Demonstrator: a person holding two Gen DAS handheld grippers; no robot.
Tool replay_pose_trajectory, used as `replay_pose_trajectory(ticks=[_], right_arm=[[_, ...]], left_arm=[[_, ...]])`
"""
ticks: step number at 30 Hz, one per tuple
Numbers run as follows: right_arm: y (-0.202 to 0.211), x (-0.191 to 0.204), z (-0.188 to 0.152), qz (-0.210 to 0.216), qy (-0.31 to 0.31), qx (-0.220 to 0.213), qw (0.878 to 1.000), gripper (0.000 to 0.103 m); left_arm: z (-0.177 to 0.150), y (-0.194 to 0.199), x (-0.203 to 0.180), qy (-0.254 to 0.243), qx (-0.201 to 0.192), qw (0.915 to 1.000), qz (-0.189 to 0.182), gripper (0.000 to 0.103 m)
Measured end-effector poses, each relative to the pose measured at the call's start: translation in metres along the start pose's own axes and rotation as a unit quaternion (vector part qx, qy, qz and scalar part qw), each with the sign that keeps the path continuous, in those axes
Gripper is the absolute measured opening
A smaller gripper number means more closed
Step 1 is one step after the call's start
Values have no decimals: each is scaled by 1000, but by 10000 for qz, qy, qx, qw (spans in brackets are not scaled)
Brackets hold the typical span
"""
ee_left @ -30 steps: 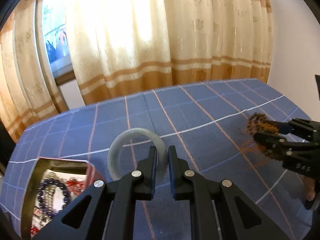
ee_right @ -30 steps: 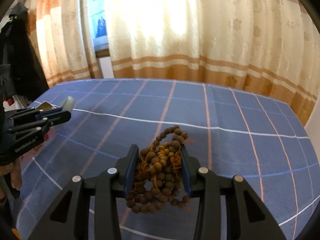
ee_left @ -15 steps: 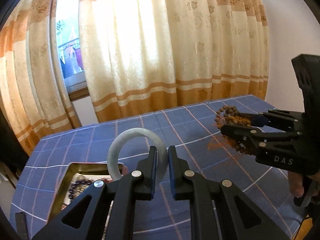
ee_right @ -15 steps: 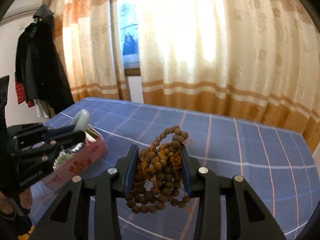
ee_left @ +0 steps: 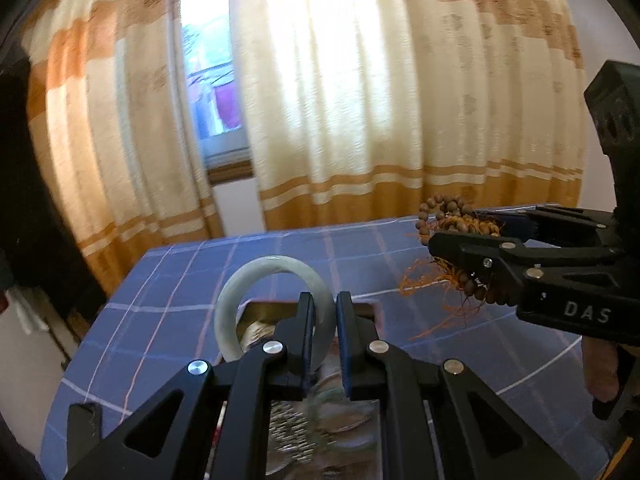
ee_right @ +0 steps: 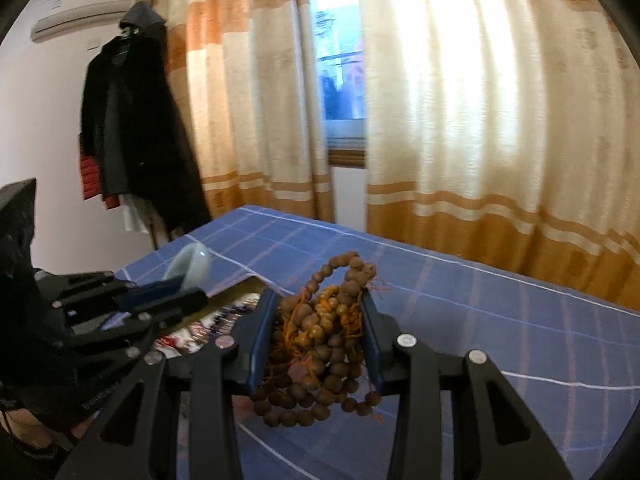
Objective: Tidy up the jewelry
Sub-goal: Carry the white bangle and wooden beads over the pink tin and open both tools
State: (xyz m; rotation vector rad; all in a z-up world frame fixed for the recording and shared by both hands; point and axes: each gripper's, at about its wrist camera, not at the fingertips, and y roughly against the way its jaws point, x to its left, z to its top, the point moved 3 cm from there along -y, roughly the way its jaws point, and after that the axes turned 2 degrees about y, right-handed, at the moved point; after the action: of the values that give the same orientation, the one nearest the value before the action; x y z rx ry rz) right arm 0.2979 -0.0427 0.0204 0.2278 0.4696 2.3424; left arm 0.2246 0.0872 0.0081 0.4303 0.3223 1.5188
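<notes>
Bangle (ee_left: pixel 274 308) and beads (ee_right: pixel 320 344) gripped aloft

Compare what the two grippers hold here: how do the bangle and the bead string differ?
The bangle is one smooth, pale green rigid ring; the bead string is a bunched tangle of brown beads with orange thread. The bangle stands upright from the left gripper; the beads sag below the right gripper. Both are clamped, off the table.

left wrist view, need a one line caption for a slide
Left gripper holding a pale jade bangle above the jewelry box, right gripper alongside with wooden beads.
</notes>
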Motion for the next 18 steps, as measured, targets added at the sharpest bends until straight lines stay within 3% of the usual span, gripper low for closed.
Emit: replay_pose_trajectory(ticks=[6,12,18], right_arm=[[-41,36,-6,309,161,214,9992,42],[-71,47,-29,360,232,649,9970,42],[-83,51,-47,452,305,1063,9928,42]], left_arm=[[-24,-16,35,229,280,9992,196,11],[-43,-32,46,334,562,9978,119,11],[-47,-33,47,343,525,9979,147,11]])
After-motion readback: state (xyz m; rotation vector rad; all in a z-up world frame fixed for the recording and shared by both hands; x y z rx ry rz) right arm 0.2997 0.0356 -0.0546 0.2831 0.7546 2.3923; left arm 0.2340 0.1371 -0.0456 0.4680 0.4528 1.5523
